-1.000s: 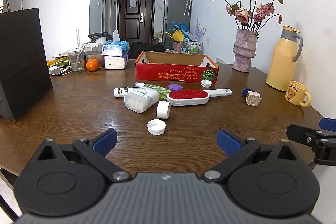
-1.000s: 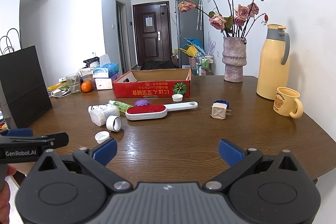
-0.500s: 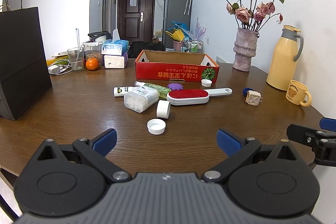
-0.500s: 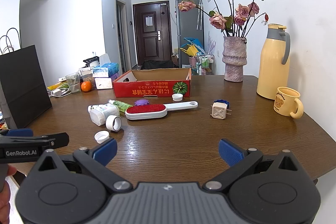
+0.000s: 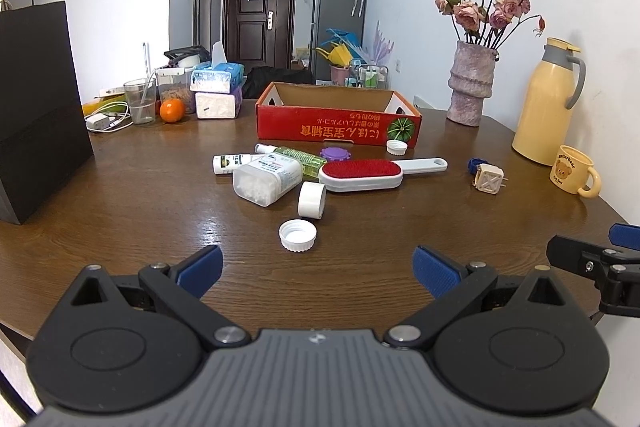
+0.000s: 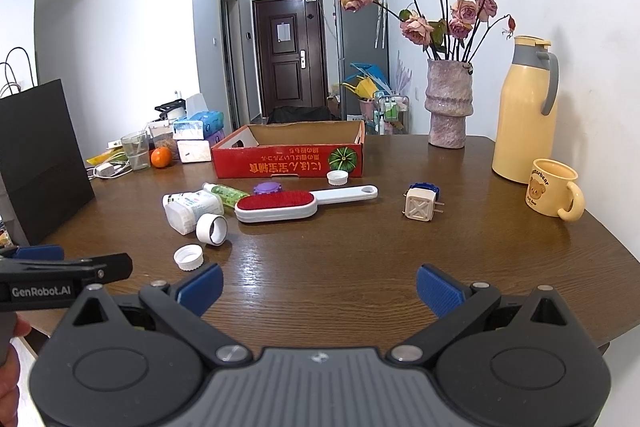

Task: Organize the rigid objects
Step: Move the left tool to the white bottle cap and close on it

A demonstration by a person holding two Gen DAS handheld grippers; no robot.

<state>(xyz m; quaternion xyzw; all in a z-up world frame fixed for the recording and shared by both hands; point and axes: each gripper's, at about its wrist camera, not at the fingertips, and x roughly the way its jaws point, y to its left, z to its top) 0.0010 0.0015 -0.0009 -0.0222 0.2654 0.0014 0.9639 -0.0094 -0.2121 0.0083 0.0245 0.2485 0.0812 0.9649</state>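
Observation:
A red cardboard box point(image 5: 338, 125) point(image 6: 288, 161) stands open at the table's middle back. In front of it lie a red-and-white lint brush point(image 5: 368, 173) point(image 6: 288, 205), a white pill bottle point(image 5: 268, 179) point(image 6: 190, 209), a green bottle point(image 5: 300, 157), a white tube point(image 5: 230, 163), a purple lid point(image 5: 335, 153), white caps point(image 5: 298, 235) point(image 5: 312, 199) point(image 5: 397, 146) and a cream plug adapter point(image 5: 489, 177) point(image 6: 420, 207). My left gripper point(image 5: 318, 267) and right gripper point(image 6: 320, 285) are both open and empty, hovering over the near table edge.
A black paper bag point(image 5: 38, 107) stands at the left. A vase of roses point(image 5: 472, 87), a yellow thermos point(image 5: 546, 103) and a bear mug point(image 5: 574, 175) line the right side. Tissue packs point(image 5: 216, 91), a glass point(image 5: 140, 101), an orange point(image 5: 172, 110) and a charger sit back left.

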